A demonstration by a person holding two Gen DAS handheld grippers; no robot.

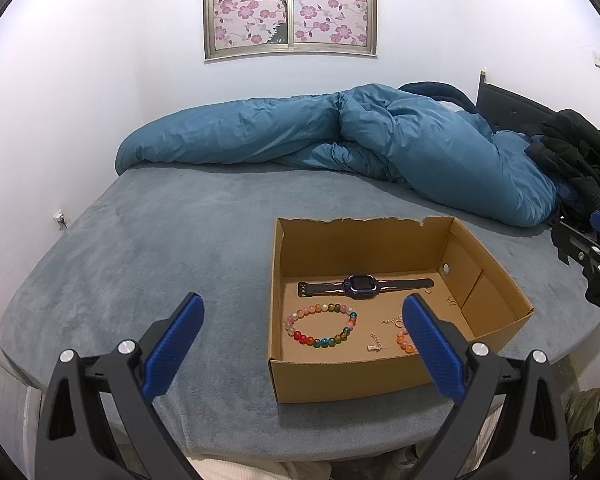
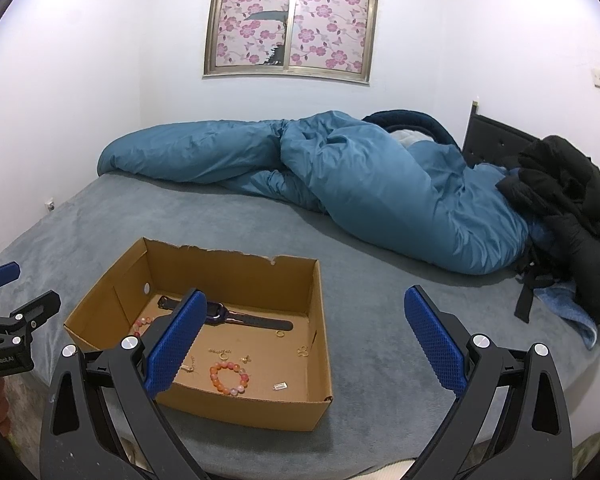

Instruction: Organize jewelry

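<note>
Brown cardboard box (image 1: 364, 380); multicoloured bead bracelet (image 1: 321, 324); orange-pink bead bracelet (image 2: 229, 378); purple watch (image 1: 360, 285); grey-blue bed (image 1: 160, 248); teal duvet (image 1: 340, 136); pink floral window covering (image 1: 290, 8); black jacket (image 2: 568, 196).

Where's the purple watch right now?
The purple watch lies flat inside the cardboard box, along its far wall, just behind the multicoloured bead bracelet.

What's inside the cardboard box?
In the cardboard box: a purple watch, a rainbow bead bracelet, an orange bead bracelet and small gold pieces. Gripper fingers hide some floor.
</note>
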